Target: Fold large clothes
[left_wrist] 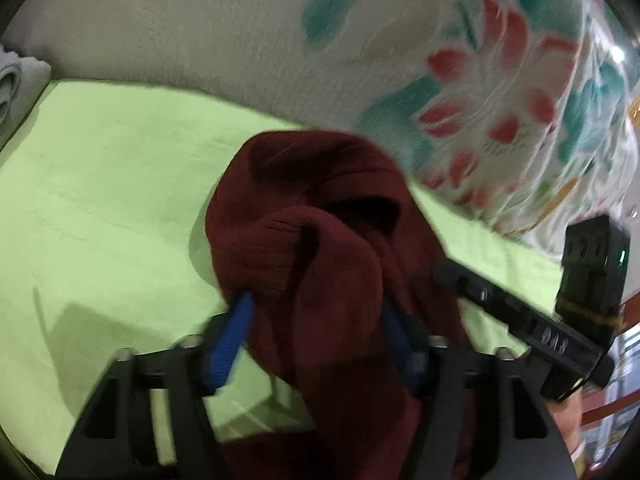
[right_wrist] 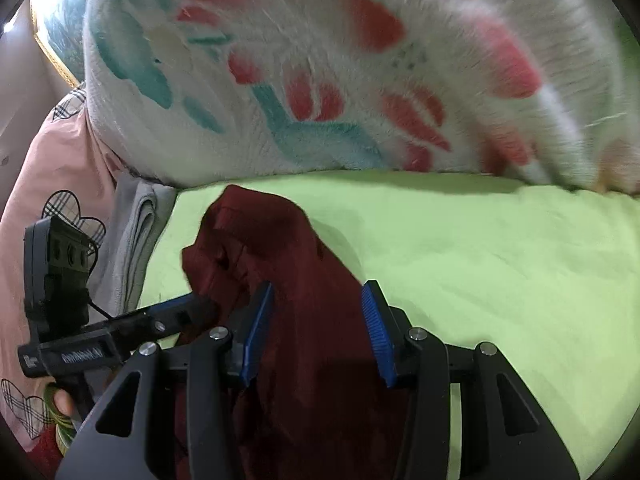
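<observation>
A lime-green sheet (left_wrist: 100,184) covers the bed that serves as the work surface, and everything else is placed from it. At its far left edge in the left wrist view a folded pale grey cloth (left_wrist: 14,80) lies against it; along its far side rises a big white fleece blanket (left_wrist: 360,40) printed with teal leaves and red petals. In the middle of the sheet the dark red knitted garment (left_wrist: 304,216) sits bunched in a heap. The left gripper (left_wrist: 316,320) has this knit draped between and over its blue pads, which press into the fabric from both sides, so it grips the garment. To the right, above the sheet's near edge, the right gripper (left_wrist: 520,312) reaches in as a black bar with blurred white lettering I cannot read. In the right wrist view a pink fabric with checked hearts (right_wrist: 52,184) lies left of the sheet; the left tool there bears white writing too blurred to make out. The right gripper's pads stand apart with red cloth lying loosely between them, not pinched.
</observation>
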